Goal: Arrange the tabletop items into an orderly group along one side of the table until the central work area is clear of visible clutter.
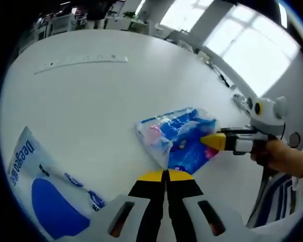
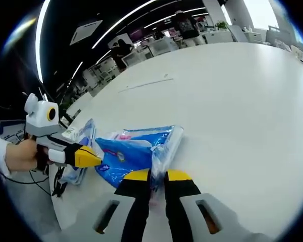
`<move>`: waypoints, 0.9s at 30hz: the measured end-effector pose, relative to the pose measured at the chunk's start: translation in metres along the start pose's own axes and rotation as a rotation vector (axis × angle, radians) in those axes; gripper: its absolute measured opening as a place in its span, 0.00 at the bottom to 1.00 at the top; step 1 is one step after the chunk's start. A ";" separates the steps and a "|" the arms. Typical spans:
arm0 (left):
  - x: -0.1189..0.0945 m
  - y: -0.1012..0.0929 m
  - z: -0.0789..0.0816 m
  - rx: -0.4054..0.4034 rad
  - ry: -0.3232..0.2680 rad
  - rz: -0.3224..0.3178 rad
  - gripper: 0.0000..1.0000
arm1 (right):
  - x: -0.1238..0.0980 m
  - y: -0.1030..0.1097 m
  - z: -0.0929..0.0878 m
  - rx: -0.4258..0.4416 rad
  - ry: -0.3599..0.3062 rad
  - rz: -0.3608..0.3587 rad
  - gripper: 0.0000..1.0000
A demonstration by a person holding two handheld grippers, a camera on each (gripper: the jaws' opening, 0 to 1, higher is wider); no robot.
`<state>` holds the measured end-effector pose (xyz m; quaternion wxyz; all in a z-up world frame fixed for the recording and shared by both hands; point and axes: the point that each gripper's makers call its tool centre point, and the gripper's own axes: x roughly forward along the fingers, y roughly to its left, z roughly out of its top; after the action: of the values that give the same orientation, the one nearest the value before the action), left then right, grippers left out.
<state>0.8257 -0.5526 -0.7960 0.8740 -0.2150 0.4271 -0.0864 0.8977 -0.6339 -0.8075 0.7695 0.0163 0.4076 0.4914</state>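
Left gripper [image 1: 166, 175] jaws together, empty; blue packet [image 1: 179, 138] just ahead. Right gripper [image 2: 158, 176] clamps packet's edge. White-blue bag [image 1: 45, 194] lower left. Advice: drag packet low toward bag, grip firm.

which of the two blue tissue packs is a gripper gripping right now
The crinkled blue pack mid-table, pinched by the right gripper. The Deeyeo pack lies untouched at the near edge.

Daylight pours from blown-out windows [image 1: 242, 45] at the upper right of the left gripper view, washing the white bench [image 1: 101, 96] pale. In the right gripper view, ceiling light strips [image 2: 126, 20] streak a dark ceiling. Fisheye bending curves all edges; the far background is soft.
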 end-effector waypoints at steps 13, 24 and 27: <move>0.004 0.005 -0.003 -0.032 0.001 0.004 0.00 | 0.002 0.000 0.001 -0.052 0.005 0.013 0.05; 0.007 0.006 -0.004 -0.040 0.000 0.014 0.00 | 0.006 -0.003 0.001 -0.122 0.012 0.001 0.04; 0.007 0.007 -0.005 -0.050 -0.001 0.017 0.00 | 0.005 0.000 0.000 -0.129 0.019 -0.005 0.04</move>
<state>0.8260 -0.5504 -0.8061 0.8694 -0.2331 0.4304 -0.0684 0.8989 -0.6300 -0.8102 0.7661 -0.0389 0.3826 0.5150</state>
